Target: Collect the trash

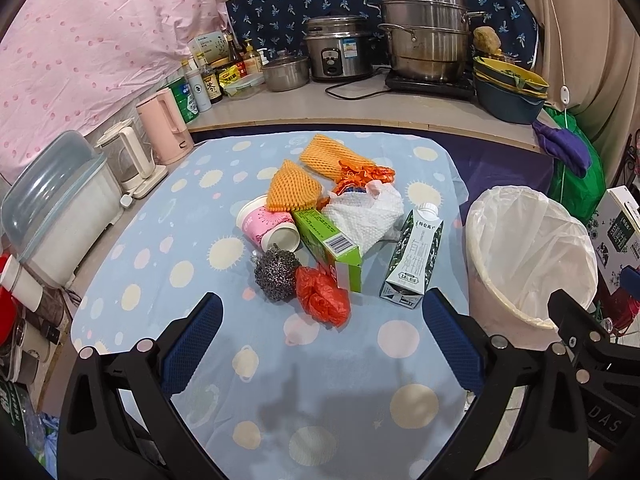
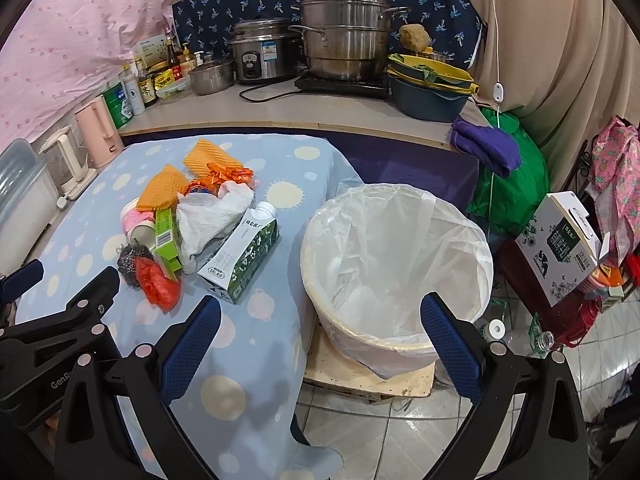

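Blue cloth covers our desk, where the trash sits heaped mid-desk: milk carton, green box, red bag, steel scrubber. Both our left claw and right claw hang released, holding nothing. The lined bin stands just off the desk's right edge.

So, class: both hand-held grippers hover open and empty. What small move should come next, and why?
Probably reach the right hand-held gripper to the milk carton: it is the pile's nearest piece to the lined trash bin, and nothing covers it.
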Available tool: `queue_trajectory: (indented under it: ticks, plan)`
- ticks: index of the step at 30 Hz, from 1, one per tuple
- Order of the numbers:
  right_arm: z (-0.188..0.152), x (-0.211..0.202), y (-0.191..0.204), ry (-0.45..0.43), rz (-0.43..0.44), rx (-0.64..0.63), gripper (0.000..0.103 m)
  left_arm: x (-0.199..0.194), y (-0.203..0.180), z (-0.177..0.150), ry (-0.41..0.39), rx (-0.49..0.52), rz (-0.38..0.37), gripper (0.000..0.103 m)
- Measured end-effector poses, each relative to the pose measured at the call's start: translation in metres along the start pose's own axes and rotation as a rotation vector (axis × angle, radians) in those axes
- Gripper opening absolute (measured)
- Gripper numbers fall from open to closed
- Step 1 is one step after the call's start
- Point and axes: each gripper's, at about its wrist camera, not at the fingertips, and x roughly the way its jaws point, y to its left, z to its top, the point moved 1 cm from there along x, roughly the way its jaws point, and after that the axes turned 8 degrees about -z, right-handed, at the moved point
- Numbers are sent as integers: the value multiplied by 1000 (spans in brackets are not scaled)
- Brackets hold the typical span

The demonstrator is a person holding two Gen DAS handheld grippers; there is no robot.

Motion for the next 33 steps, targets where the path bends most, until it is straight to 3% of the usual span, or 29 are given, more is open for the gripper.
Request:
queue_trajectory:
  ticks: [7, 15, 26, 33]
  plan:
    - [-2, 2, -5, 1, -14, 15, 96, 7, 3, 0, 16, -14, -7, 96]
    - [2, 18, 3, 15, 16, 39, 96, 27, 42, 7, 34, -94, 31, 96]
    - [22, 56, 53, 16, 49, 55, 96, 70, 104, 5, 118, -220, 54, 96]
    - [28, 88, 88, 29, 21, 65, 95, 94, 125, 0, 167, -275, 36, 96]
